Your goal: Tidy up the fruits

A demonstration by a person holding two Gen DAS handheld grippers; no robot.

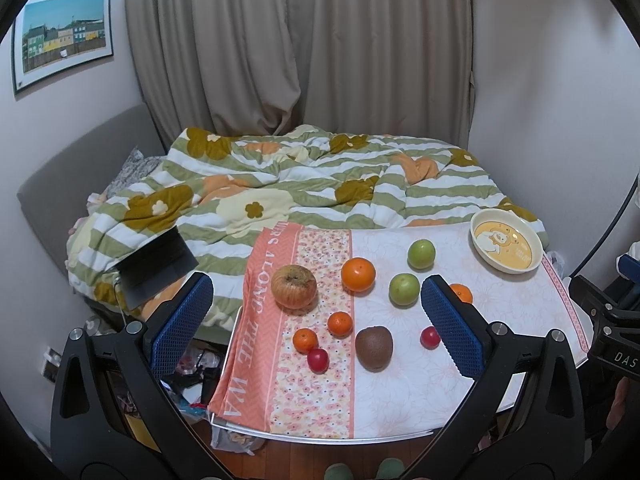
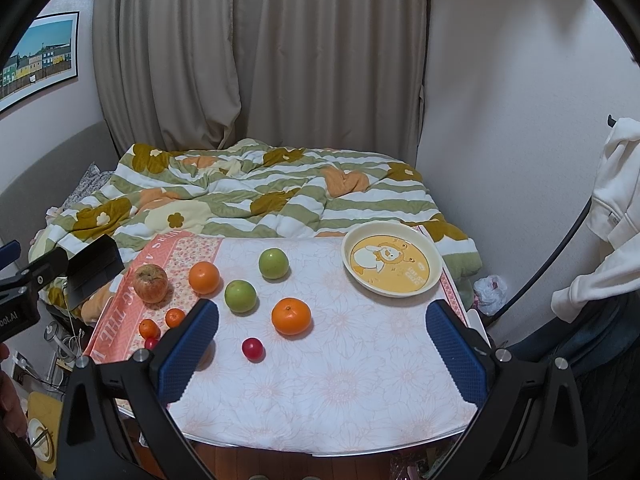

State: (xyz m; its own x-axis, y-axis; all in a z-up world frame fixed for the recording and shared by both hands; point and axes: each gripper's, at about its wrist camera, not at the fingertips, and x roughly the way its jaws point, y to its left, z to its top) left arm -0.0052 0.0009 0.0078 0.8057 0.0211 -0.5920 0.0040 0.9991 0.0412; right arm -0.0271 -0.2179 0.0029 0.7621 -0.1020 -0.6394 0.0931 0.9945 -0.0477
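Fruits lie loose on a cloth-covered table (image 1: 500, 344): a reddish apple (image 1: 294, 286), a large orange (image 1: 358, 274), two green apples (image 1: 421, 253) (image 1: 404, 289), two small mandarins (image 1: 340, 323) (image 1: 305, 340), a kiwi (image 1: 374, 347) and two red plums (image 1: 318, 360) (image 1: 430, 337). Another orange (image 2: 291, 315) shows in the right wrist view. A cream bowl (image 1: 506, 245) (image 2: 392, 260) with a yellow cartoon bottom stands empty at the far right. My left gripper (image 1: 320, 320) is open above the near fruits. My right gripper (image 2: 322, 344) is open above the near table, holding nothing.
A bed with a striped flowered quilt (image 1: 300, 184) lies behind the table. A dark folded stand (image 1: 154, 268) rests on its left edge. Clutter (image 1: 192, 364) lies on the floor at the left. A white garment (image 2: 616, 200) hangs at the right.
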